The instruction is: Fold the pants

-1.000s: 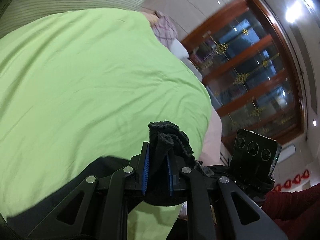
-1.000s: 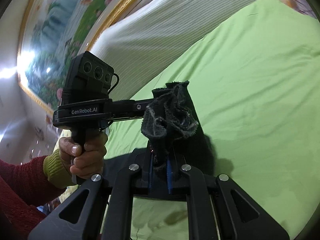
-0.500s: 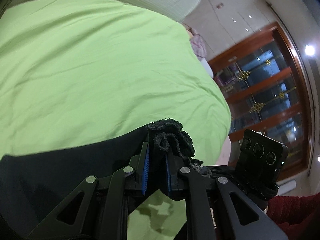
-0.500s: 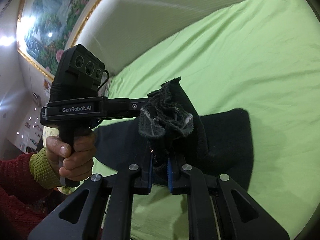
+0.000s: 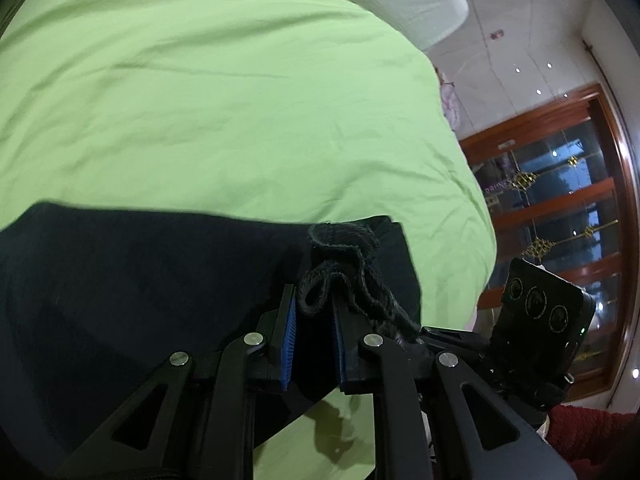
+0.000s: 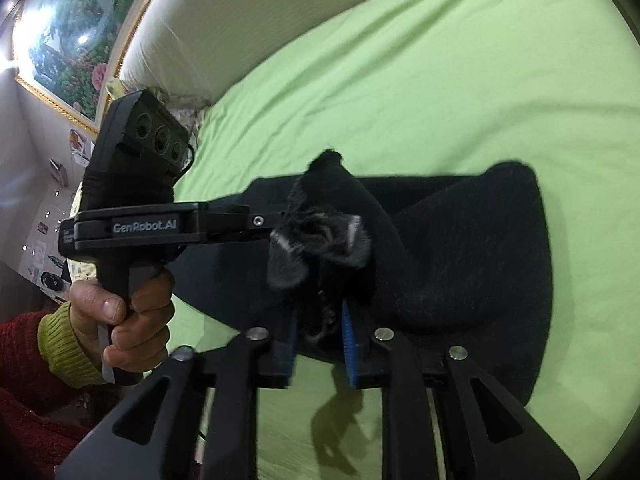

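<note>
Black pants (image 5: 140,280) lie spread on the green bed sheet (image 5: 240,100), one end lifted. In the left wrist view my left gripper (image 5: 312,300) is shut on a bunched hem of the pants, which loops up above the blue pads. In the right wrist view my right gripper (image 6: 320,320) has its jaws opening, with a frayed bunch of the pants (image 6: 460,248) still standing loosely between them. The left gripper (image 6: 260,222) reaches in from the left, close beside that bunch, held by a hand (image 6: 120,312) in a red sleeve.
A white padded headboard (image 6: 260,12) bounds the far side of the bed, with a framed painting (image 6: 68,32) above it. The bed's edge falls away at the right of the left wrist view, toward a wooden glass-door cabinet (image 5: 560,200). Green sheet (image 6: 440,80) stretches beyond the pants.
Both grippers have come down and forward over the bed, laying more black cloth flat on the sheet. The right jaws have spread apart around the bunch; the left jaws stay clamped.
</note>
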